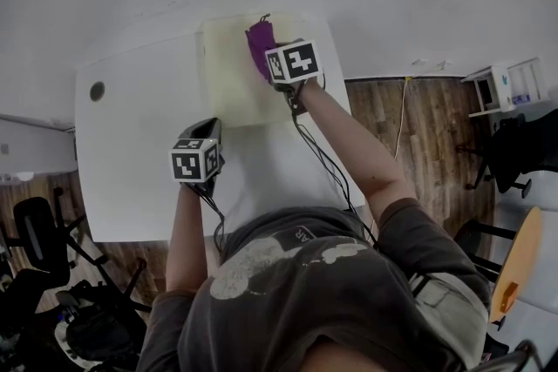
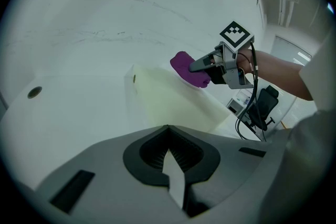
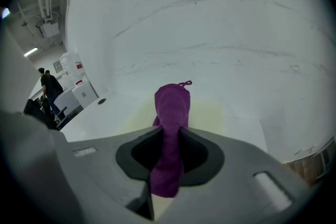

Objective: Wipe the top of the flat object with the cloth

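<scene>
Jaws of the right gripper [image 3: 167, 176] are clamped on a purple cloth [image 3: 172, 107] in the right gripper view, and the cloth's free end lies on a pale yellow flat board [image 3: 212, 115]. Left gripper view: the left gripper [image 2: 170, 165] has its jaws pressed together with nothing between them, over the white table [image 2: 68, 107]. Head view: the cloth sits on the board's far right part, and the left gripper is by the board's near left corner
</scene>
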The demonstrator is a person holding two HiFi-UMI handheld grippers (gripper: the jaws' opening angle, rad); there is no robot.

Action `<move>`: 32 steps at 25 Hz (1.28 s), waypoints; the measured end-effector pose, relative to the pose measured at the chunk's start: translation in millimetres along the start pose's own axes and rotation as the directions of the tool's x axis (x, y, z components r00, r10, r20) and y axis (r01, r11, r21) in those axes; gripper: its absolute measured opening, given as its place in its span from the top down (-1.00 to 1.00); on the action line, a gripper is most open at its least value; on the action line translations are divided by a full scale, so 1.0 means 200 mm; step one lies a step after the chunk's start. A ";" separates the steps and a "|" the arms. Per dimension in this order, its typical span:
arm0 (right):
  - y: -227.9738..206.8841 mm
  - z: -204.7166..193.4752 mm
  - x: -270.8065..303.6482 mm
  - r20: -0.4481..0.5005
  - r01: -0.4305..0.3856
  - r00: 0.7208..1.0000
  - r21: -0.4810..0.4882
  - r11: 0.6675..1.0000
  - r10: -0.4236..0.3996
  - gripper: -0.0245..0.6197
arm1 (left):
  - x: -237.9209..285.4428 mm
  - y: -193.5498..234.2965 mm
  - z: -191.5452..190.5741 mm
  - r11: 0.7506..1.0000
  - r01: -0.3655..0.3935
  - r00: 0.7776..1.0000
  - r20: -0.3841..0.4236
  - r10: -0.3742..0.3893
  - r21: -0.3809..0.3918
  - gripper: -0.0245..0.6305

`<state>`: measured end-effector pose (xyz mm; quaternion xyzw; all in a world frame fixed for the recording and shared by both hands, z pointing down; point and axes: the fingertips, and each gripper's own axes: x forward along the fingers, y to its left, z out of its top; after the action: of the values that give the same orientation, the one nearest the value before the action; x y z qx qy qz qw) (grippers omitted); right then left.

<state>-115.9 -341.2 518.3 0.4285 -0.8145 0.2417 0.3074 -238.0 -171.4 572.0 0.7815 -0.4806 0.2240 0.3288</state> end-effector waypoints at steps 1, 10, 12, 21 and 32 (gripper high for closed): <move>0.04 0.00 0.01 -0.001 -0.012 1.000 -0.009 1.000 0.012 0.70 | 0.00 0.00 0.00 1.000 0.000 1.000 0.000 0.000 0.000 0.93; 0.42 -0.02 0.13 -0.042 -0.119 0.992 -0.089 0.989 0.116 0.70 | 0.00 0.00 0.00 1.000 0.001 1.000 0.008 -0.001 -0.006 0.93; 0.49 -0.03 0.15 -0.055 -0.134 0.990 -0.108 0.985 0.128 0.70 | 0.00 0.00 0.00 1.000 0.002 1.000 0.009 -0.002 -0.007 0.93; 0.66 -0.09 0.23 -0.105 -0.168 0.983 -0.145 0.975 0.153 0.70 | 0.00 0.01 0.00 1.000 0.003 1.000 0.011 -0.003 -0.007 0.93; 0.61 -0.12 0.25 -0.093 -0.141 0.987 -0.160 0.977 0.127 0.70 | 0.00 0.01 0.00 1.000 -0.004 1.000 0.010 0.004 -0.006 0.93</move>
<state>-233.5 -289.5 554.7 0.3350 -0.8456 0.2106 0.3584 -239.0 -171.5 572.9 0.7807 -0.4844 0.2196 0.3282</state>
